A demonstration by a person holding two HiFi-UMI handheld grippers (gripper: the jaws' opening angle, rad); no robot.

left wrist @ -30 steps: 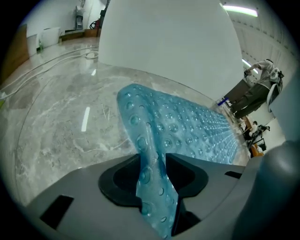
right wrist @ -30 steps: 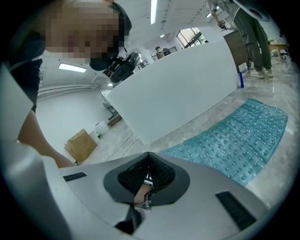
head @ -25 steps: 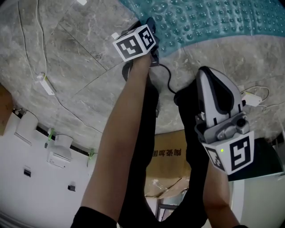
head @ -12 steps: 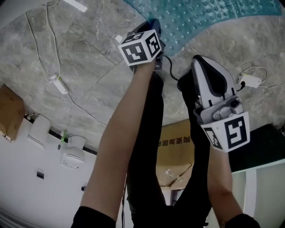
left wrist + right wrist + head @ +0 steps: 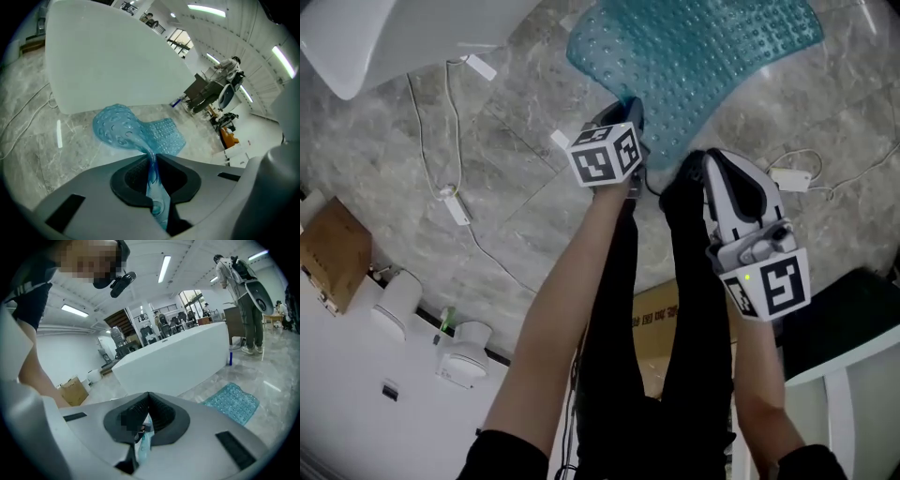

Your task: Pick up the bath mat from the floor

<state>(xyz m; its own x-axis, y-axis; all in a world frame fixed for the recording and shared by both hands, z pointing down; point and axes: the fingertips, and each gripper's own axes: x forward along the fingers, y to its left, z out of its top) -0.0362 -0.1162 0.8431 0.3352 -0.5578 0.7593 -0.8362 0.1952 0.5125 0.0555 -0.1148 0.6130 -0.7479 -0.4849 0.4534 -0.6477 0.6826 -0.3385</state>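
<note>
Two pairs of jaws are on one mat. My left gripper (image 5: 153,161) is clenched on the near edge of the blue bath mat (image 5: 703,56). Its jaws have just been closing, and a thin strip of the mat is pinched between the pads and runs back under them. My right gripper (image 5: 147,404) is shut as well, with a pale blue sliver of the same mat nipped between its pads.

Ahead of the left jaws the mat twists up off the marble floor (image 5: 506,150) in a narrow fold, then widens. Its far end lies flat on the floor, just in front of a big white tub (image 5: 117,61). From the right jaws, the flat part lies ahead and to the right, with the tub beyond it.

A second ago both grippers were low. In the head view the floor filled the picture close up, and only the mat's near edge showed past the jaws at the top. Half a second ago they were higher. Now they are higher again and the floor sits well below. Nearly the whole mat is in sight beyond the jaws, drawn into a curve with its near edge gathered at the two tips.

The tub's rim has come into the head view far off to the left of the left jaws, where neither earlier picture showed it. The white cable with its plug block (image 5: 456,206) and the cardboard box (image 5: 337,253), both left of my left arm, show more fully than before.
</note>
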